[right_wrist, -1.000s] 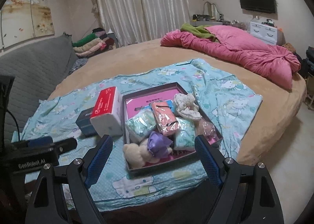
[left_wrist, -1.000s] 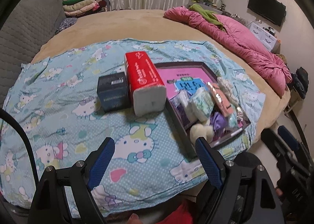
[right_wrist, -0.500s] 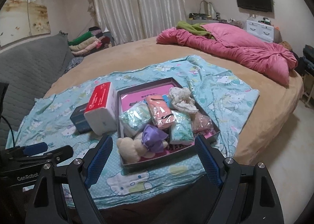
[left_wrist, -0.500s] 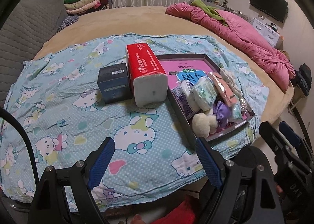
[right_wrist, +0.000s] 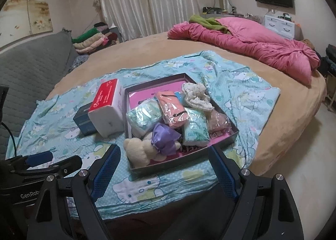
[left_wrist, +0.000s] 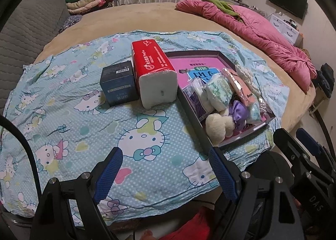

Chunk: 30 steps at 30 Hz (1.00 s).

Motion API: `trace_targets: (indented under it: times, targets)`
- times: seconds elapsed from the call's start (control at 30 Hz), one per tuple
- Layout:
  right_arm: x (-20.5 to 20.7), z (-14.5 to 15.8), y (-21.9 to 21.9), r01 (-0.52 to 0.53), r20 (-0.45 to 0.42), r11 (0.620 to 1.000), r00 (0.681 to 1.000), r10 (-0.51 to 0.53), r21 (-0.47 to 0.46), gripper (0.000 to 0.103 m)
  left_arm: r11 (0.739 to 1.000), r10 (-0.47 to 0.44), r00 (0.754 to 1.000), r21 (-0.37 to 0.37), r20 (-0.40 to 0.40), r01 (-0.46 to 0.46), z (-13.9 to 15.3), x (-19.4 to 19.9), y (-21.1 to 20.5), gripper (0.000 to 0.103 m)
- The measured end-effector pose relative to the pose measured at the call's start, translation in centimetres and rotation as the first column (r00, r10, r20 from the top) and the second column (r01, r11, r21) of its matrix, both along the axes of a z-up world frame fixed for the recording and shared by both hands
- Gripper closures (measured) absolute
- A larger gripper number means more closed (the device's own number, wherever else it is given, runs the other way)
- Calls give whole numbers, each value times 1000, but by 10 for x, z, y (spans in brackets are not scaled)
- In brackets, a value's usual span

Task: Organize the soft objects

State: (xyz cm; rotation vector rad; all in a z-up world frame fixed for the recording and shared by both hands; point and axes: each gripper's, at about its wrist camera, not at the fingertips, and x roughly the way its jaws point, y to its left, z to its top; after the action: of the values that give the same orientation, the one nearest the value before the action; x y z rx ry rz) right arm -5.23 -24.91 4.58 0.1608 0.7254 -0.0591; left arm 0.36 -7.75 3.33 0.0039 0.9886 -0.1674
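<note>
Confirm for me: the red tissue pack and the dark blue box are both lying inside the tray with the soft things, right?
Not quite. The red tissue pack and the dark blue box sit on the sheet beside the tray, outside it. The right wrist view shows this.

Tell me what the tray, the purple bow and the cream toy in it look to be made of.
Tray: likely rigid cardboard, matte grey, judging by its thin straight walls and sharp corners. Purple bow: satin-like fabric; its folds catch a soft sheen. Cream toy: plush, with a fuzzy, matte surface and rounded, stuffed shapes. None of this can be confirmed by touch here.
</note>
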Motion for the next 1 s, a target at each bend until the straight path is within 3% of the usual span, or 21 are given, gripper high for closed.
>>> trace_targets:
  times: [1.0]
  targets:
    - [1,-2,1,-1,-3,1000,1000,1,-1,17,1000,5,1000,8,-8,-5,-1,2,1,19]
